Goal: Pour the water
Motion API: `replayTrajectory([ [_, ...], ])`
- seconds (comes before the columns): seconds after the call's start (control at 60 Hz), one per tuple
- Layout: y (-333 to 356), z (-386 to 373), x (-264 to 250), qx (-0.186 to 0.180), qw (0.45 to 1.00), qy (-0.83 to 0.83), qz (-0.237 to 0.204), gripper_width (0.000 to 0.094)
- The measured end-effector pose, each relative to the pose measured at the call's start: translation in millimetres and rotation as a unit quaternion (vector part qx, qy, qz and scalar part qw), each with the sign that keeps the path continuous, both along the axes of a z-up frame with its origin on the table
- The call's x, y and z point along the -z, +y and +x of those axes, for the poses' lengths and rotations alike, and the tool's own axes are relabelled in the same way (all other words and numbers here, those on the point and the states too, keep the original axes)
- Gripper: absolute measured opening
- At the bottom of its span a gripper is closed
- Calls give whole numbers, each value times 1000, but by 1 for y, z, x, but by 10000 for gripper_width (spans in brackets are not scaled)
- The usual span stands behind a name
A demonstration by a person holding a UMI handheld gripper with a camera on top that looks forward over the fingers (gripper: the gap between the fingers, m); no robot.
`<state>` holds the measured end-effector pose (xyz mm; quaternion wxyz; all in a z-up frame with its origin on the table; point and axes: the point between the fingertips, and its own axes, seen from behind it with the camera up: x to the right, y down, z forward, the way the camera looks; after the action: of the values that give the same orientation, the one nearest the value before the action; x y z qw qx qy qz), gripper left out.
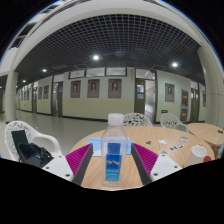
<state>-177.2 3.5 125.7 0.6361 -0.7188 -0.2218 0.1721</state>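
A clear plastic water bottle point(113, 158) with a blue label is seen upright between the two fingers of the tool point(113, 165), its long axis vertical and its cap toward the ceiling. The magenta pads point(80, 157) lie close along both sides of the bottle; whether they press on it or leave a gap cannot be told. The bottle appears lifted or just above the round wooden worktop point(95, 172), though contact is hidden.

Left of the bottle, a white chair point(22, 140) with a dark bag is placed beside the worktop. Behind the bottle, more chairs point(125, 119) are set. Right of the bottle, small white items point(170, 146) are scattered on the worktop, and a white dish-like thing point(200, 151) is found further right. No receiving cup can be clearly identified; one must be located before tilting is attempted.
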Motion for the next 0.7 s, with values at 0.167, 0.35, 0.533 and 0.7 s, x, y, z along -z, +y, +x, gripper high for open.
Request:
replayTrajectory([
  [0.167, 38, -20, 17, 3, 1000, 9, -25, 714],
  [0.35, 51, -21, 33, 8, 999, 19, -34, 468],
  [0.533, 56, -17, 36, 4, 998, 39, -57, 341],
  [0.7, 59, -8, 31, -8, 991, 92, -94, 311],
])
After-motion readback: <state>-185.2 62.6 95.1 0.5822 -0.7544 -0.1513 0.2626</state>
